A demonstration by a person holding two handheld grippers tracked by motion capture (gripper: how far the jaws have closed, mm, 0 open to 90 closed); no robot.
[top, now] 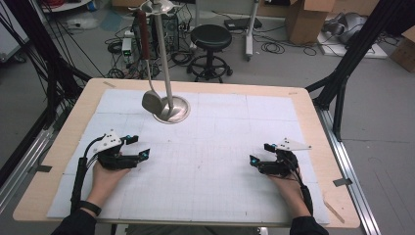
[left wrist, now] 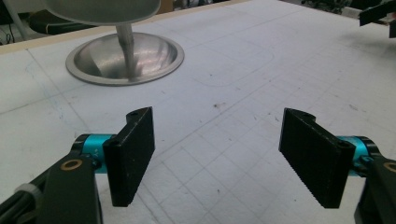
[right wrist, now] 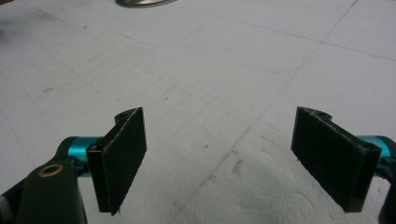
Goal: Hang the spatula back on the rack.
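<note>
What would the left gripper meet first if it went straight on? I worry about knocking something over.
Probably the round metal base of the utensil stand, slightly left of the left gripper line; depth is uncertain, so it might pass beside it.

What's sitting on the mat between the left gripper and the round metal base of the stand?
Nothing: in the left gripper view, bare white gridded mat runs from the open left gripper to the stand's round metal base.

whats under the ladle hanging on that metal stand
The steel ladle with a brown handle hangs over the white gridded mat, beside the stand's round metal base. Its bowl hides the mat directly beneath.
</note>
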